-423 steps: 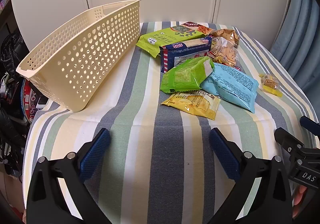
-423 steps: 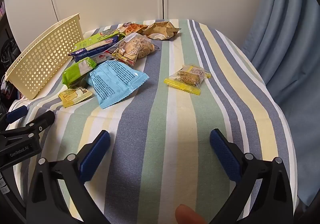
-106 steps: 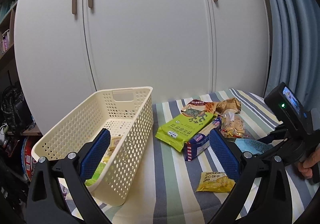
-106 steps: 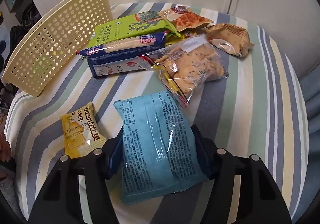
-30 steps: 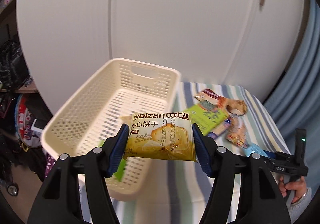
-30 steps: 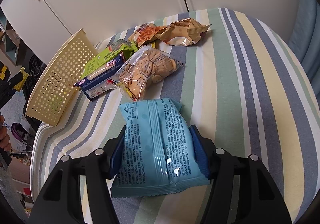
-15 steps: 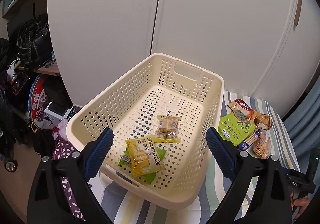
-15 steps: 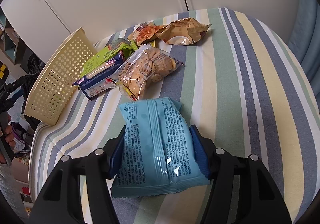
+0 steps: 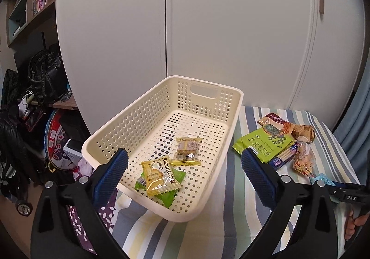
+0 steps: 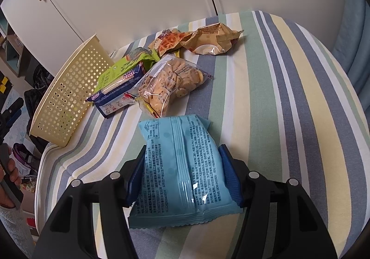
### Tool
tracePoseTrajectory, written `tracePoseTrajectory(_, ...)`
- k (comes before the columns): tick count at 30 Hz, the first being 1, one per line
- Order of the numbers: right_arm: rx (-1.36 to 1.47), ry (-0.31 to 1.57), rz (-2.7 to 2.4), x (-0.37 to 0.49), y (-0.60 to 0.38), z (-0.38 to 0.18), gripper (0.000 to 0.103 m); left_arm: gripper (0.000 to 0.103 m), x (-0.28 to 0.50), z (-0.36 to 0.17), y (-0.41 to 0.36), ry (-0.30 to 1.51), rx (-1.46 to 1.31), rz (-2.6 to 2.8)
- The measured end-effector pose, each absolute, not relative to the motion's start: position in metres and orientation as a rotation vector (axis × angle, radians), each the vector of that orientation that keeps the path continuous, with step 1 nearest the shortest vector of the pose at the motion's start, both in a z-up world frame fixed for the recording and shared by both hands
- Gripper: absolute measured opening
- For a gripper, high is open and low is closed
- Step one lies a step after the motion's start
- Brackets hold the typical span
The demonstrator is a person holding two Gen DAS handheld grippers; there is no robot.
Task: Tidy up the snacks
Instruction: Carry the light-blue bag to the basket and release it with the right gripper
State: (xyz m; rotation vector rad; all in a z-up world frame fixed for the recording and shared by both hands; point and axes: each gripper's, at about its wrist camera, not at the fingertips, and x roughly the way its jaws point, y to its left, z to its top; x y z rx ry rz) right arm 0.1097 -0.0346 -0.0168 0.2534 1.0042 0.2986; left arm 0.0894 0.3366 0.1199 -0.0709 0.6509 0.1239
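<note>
A cream perforated basket (image 9: 208,97) stands at the left edge of the striped table. Inside it lie a yellow biscuit pack (image 9: 159,174) on top of a green pack (image 9: 172,196), and a small clear-wrapped snack (image 9: 187,150). My left gripper (image 9: 185,178) hangs open above the basket's near end, nothing between its fingers. My right gripper (image 10: 182,178) is shut on a light blue snack bag (image 10: 182,161), held just above the table. The basket (image 10: 69,94) also shows at the left in the right wrist view.
Loose snacks lie right of the basket: a green seaweed pack (image 10: 120,67), a blue cracker box (image 10: 115,94), a clear cookie bag (image 10: 168,81), an orange waffle pack (image 10: 168,41) and a tan bag (image 10: 212,39). White cupboards (image 9: 208,27) stand behind. Bags and clutter (image 9: 27,120) crowd the floor at left.
My left gripper let go of the yellow biscuit pack, which now lies in the basket, then drew back and lower. The right gripper holds the blue bag almost still.
</note>
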Motion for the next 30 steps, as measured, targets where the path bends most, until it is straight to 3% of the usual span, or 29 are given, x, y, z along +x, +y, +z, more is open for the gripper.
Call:
tracePoseTrajectory(11,0.225,1.020,0.292,0.113,-0.028,-0.014,0.060,0.100,0.061,0.099,0.285,0.642,-0.001,0.066)
tracePoseTrajectory(21,0.091,1.106,0.232,0.124,-0.005,-0.018,0.070,0.100,0.050,0.073,0.267,0.681,0.007,0.003)
tracePoseTrajectory(28,-0.004,1.146,0.208,0.128,0.010,-0.027,0.070,0.100,0.047,0.062,0.266,0.697,-0.007,-0.018)
tracePoseTrajectory(30,-0.005,1.135,0.202,0.127,0.010,-0.026,0.065,0.100,0.048,0.061,0.267,0.702,-0.012,-0.022)
